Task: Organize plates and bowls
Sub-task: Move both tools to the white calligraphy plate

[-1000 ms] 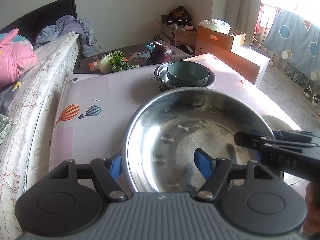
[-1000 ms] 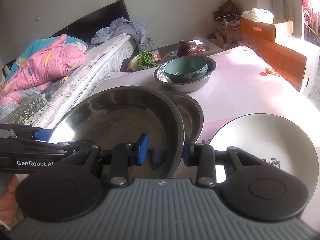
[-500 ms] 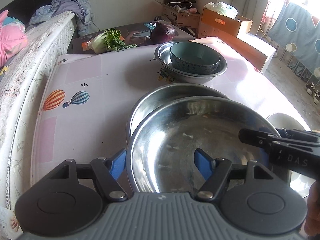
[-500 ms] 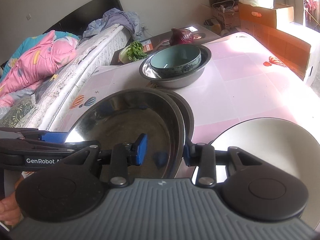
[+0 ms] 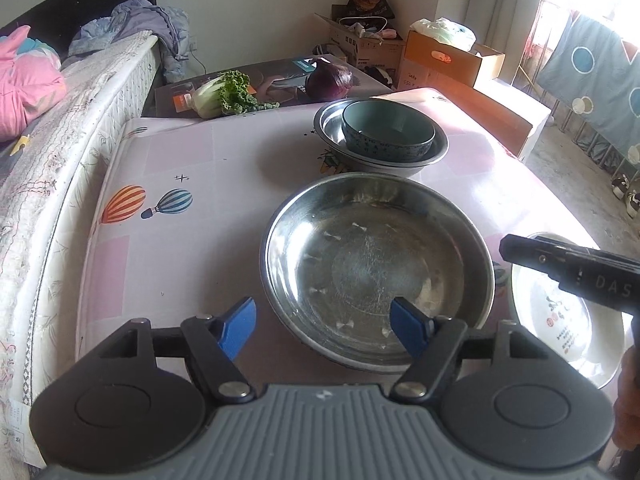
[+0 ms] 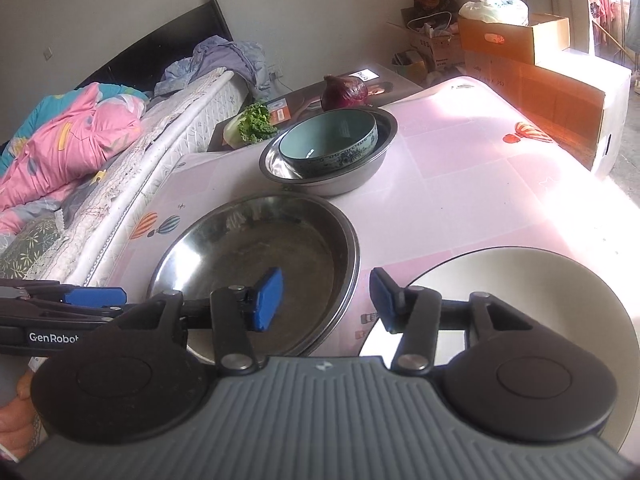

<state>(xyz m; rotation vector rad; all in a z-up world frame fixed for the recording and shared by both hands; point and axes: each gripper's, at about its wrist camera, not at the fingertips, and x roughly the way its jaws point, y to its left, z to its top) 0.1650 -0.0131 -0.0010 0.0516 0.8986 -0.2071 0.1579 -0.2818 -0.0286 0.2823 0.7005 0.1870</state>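
I see a wide stainless steel pan (image 5: 376, 268) sitting nested in a second steel pan of the same shape (only that lower one's rim (image 6: 354, 256) shows, along the right side in the right wrist view), the pair resting on the near half of the pink balloon-print table (image 5: 192, 240). My left gripper (image 5: 326, 326) has its jaws spread wide and holds nothing; its blue pads (image 5: 238, 326) straddle the stack's near rim, one outside on the table side and one over the pan's floor. My right gripper (image 6: 326, 300) is likewise wide and empty, one pad over the pan's interior, the other just outside the rim. Toward the far edge of the table stands a steel basin (image 5: 380, 158) with a teal ceramic bowl (image 5: 388, 132) set inside it, leaning against one wall of the basin. At the near right corner lies a white round plate (image 6: 532, 292) with a small printed mark, just beside the stacked pans. Bare tabletop runs along the left edge and between the stack and the basin. Past the far edge, a dark box (image 5: 276, 84) carries a leafy green cabbage (image 5: 224, 96) and a purple cabbage (image 5: 330, 78). A mattress (image 5: 48, 184) flanks the table's left edge; cardboard boxes (image 5: 448, 58) stand on the right.
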